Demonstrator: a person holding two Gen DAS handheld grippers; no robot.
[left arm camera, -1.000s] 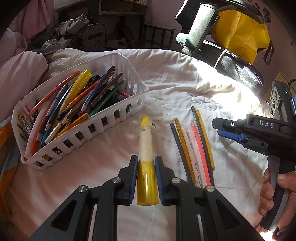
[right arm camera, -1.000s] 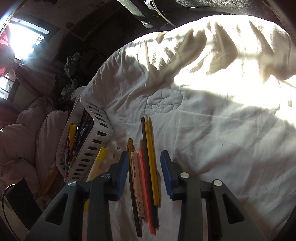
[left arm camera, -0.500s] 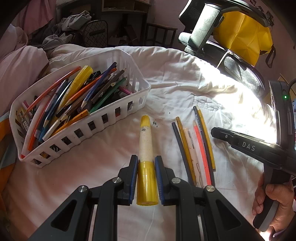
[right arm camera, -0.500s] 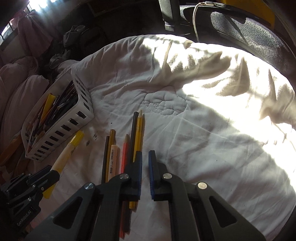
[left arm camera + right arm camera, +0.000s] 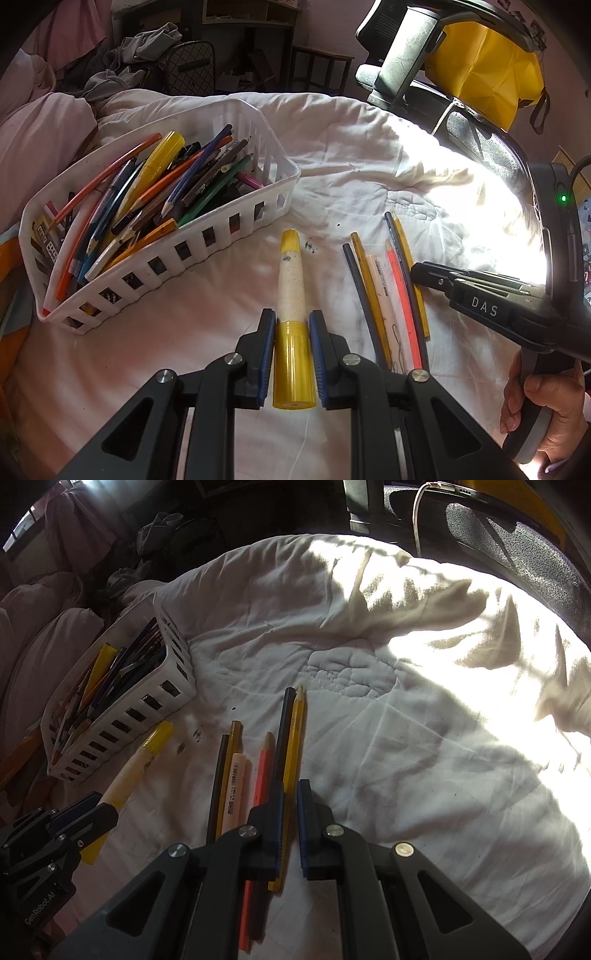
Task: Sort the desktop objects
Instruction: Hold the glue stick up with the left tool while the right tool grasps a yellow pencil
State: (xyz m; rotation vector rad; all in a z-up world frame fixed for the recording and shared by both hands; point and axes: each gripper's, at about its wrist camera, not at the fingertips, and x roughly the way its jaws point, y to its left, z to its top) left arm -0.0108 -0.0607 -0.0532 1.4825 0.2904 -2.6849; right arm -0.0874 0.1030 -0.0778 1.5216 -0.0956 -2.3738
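The left gripper [image 5: 292,325] is clamped on a yellow-capped marker [image 5: 291,280]; its pads squeeze the yellow barrel end while the cream body runs out toward twelve o'clock over the white quilt [image 5: 369,155]. At ten o'clock from this claw stands the white slotted basket [image 5: 221,236], packed with pencils and pens.

At two o'clock from the marker lies a row of loose pencils [image 5: 397,288] side by side on the quilt. The right gripper [image 5: 291,794] has just closed its jaws and now pinches the yellow pencil [image 5: 295,734] at the right edge of that row, near the pencil's lower half; the grip looks firm, though shadow there makes contact hard to confirm. The black pencil [image 5: 282,731] lies touching it at nine o'clock. A hand [image 5: 546,413] holds the right gripper's handle.
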